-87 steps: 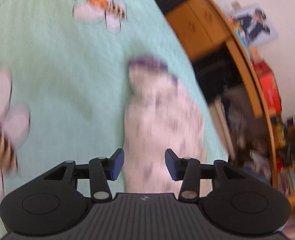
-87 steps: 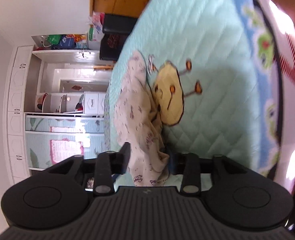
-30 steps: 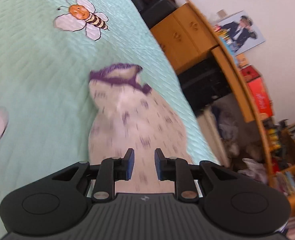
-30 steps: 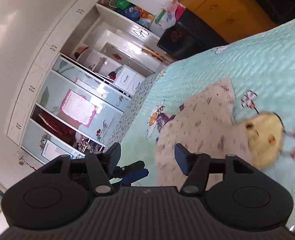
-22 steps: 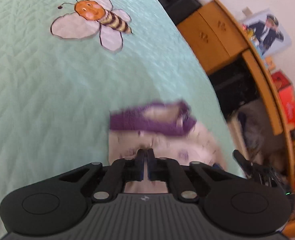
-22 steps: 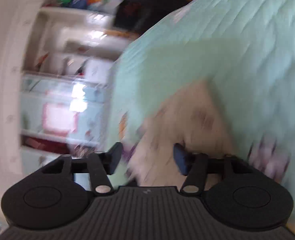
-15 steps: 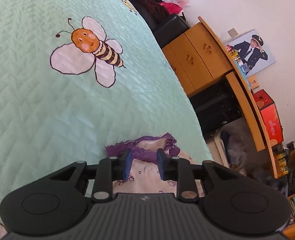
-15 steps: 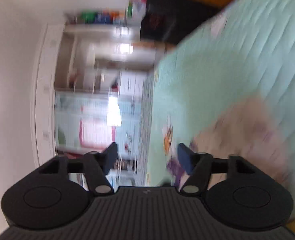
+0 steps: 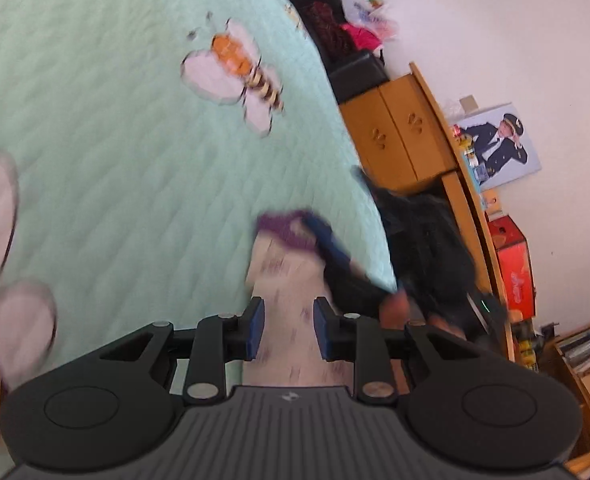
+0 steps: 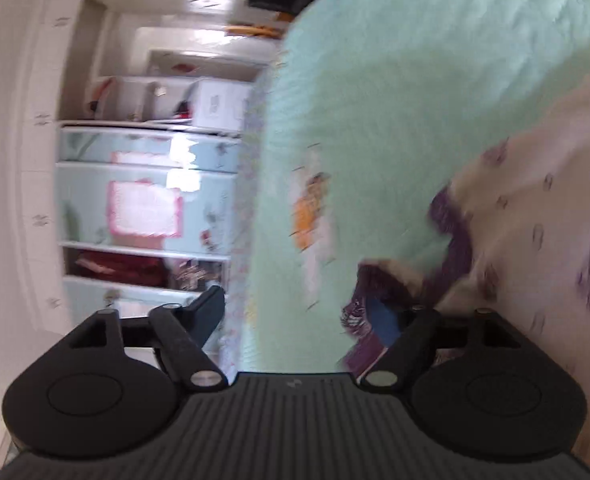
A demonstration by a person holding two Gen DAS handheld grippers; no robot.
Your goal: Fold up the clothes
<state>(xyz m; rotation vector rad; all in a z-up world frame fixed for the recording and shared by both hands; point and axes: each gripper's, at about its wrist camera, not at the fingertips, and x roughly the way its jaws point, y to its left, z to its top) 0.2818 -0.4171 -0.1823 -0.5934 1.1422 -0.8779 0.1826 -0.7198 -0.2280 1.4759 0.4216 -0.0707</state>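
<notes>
While the right tool (image 10: 299,320) closes its jaws around the purple-trimmed cream printed garment (image 9: 291,276) on the mint quilted bed (image 9: 95,120), the left tool (image 9: 288,334) hangs part-open over it, gripping nothing.

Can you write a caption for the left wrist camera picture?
Left gripper straddles a cream, purple-trimmed garment on a mint bee-print quilt while the right gripper reaches its purple edge.

L claw (image 9: 285,330) part open; R claw (image 10: 301,316) jaws closing.
</notes>
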